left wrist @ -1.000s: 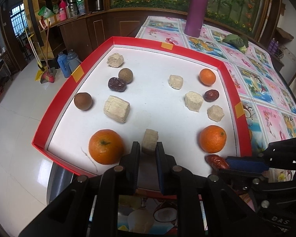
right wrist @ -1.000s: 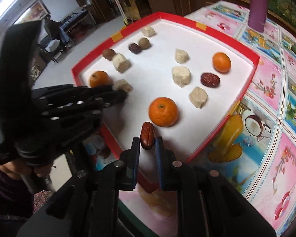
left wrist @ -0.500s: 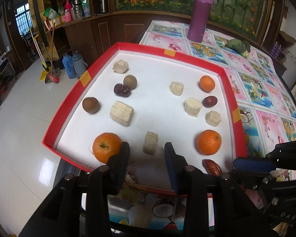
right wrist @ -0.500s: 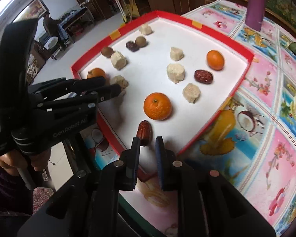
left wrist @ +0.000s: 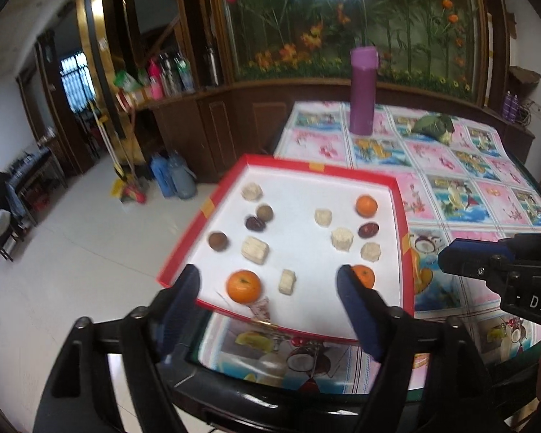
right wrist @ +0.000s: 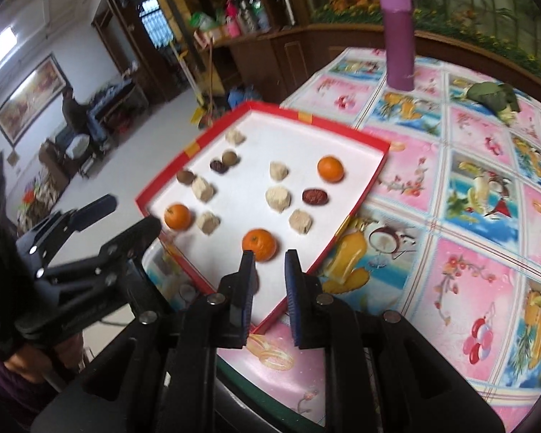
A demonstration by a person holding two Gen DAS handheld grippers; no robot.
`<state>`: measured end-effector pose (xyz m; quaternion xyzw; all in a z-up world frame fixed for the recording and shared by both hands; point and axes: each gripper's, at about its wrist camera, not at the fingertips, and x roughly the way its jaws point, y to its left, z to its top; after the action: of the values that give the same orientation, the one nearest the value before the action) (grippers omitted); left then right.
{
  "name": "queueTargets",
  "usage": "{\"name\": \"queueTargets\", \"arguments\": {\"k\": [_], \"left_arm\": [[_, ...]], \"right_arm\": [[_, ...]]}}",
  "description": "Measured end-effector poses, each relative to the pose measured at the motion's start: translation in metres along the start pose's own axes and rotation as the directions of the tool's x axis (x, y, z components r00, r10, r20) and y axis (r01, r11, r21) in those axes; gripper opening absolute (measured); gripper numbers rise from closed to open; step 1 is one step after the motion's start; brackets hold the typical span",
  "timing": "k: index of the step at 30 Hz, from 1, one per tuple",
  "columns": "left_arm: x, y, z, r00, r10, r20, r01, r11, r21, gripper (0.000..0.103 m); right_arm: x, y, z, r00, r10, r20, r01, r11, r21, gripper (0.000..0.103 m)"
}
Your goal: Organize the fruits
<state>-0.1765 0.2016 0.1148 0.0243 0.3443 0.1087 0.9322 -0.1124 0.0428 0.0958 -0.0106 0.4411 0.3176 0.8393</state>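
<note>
The red-rimmed tray (left wrist: 400, 216) lies on the fruit-print tablecloth (left wrist: 487, 195), its left corner overhanging the table edge, and carries the scattered items: three oranges, dark red dates, brown round fruits and pale beige blocks. At left, the left gripper (left wrist: 268, 283) is held back from the near rim with jaws spread wide and empty; beyond them sit the near-left orange (left wrist: 244, 286) and a beige block (left wrist: 287, 281). At right, the right gripper (right wrist: 268, 263) hovers at the near rim, jaws narrowly parted and holding nothing, just short of the near-right orange (right wrist: 259, 244). The step in hand appears to be a pause between placements; the next move calls for choosing one piece and advancing parted jaws around it.
</note>
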Motion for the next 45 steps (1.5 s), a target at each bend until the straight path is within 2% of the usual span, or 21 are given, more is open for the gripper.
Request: {"name": "queueTargets", "arguments": {"k": [4, 6, 8, 10, 12, 17, 20, 25, 28, 33, 45], "left_arm": [[-0.021, -0.001, 0.002, 0.997, 0.051, 0.057, -0.051, 0.999, 0.006, 0.083], [-0.03, -0.002, 0.002, 0.995, 0.064, 0.073, -0.065, 0.998, 0.006, 0.084], [-0.039, 0.0, 0.0, 0.994, 0.075, 0.086, -0.074, 0.997, -0.005, 0.084], [-0.046, 0.003, -0.001, 0.991, 0.092, 0.094, -0.09, 0.996, -0.021, 0.086], [-0.052, 0.005, -0.002, 0.989, 0.101, 0.104, -0.098, 0.995, -0.038, 0.091], [-0.066, 0.015, -0.001, 0.982, 0.127, 0.14, -0.116, 0.989, -0.088, 0.092], [-0.072, 0.019, 0.0, 0.975, 0.151, 0.161, -0.136, 0.986, -0.102, 0.103], [-0.076, 0.022, 0.0, 0.953, 0.223, 0.206, -0.205, 0.973, -0.104, 0.103], [-0.075, 0.025, 0.002, 0.96, 0.2, 0.194, -0.184, 0.978, -0.101, 0.103], [-0.071, 0.027, 0.002, 0.961, 0.207, 0.186, -0.191, 0.976, -0.103, 0.103], [-0.047, 0.035, 0.004, 0.975, 0.19, 0.119, -0.177, 0.978, -0.111, 0.103]], "right_arm": [[-0.017, 0.01, -0.002, 0.998, -0.017, 0.053, 0.018, 1.0, -0.013, 0.023], [-0.026, 0.016, -0.003, 0.996, -0.019, 0.086, 0.021, 1.0, -0.015, 0.036], [-0.037, 0.02, -0.005, 0.991, -0.02, 0.129, 0.021, 1.0, -0.006, 0.062], [-0.049, 0.024, -0.008, 0.982, -0.026, 0.188, 0.025, 1.0, 0.003, 0.072], [-0.058, 0.029, -0.009, 0.972, -0.036, 0.232, 0.037, 0.999, 0.0, 0.075], [-0.072, 0.037, -0.013, 0.952, -0.053, 0.301, 0.058, 0.998, -0.006, 0.086], [-0.073, 0.039, -0.014, 0.947, -0.064, 0.313, 0.07, 0.998, -0.007, 0.087], [-0.07, 0.038, -0.016, 0.951, -0.051, 0.306, 0.052, 0.999, 0.006, 0.088], [-0.065, 0.04, -0.015, 0.954, -0.047, 0.295, 0.048, 0.999, 0.002, 0.088], [-0.058, 0.045, -0.015, 0.956, -0.034, 0.293, 0.039, 0.999, -0.012, 0.088], [-0.038, 0.045, -0.008, 0.961, -0.047, 0.274, 0.053, 0.999, -0.013, 0.088]]}}
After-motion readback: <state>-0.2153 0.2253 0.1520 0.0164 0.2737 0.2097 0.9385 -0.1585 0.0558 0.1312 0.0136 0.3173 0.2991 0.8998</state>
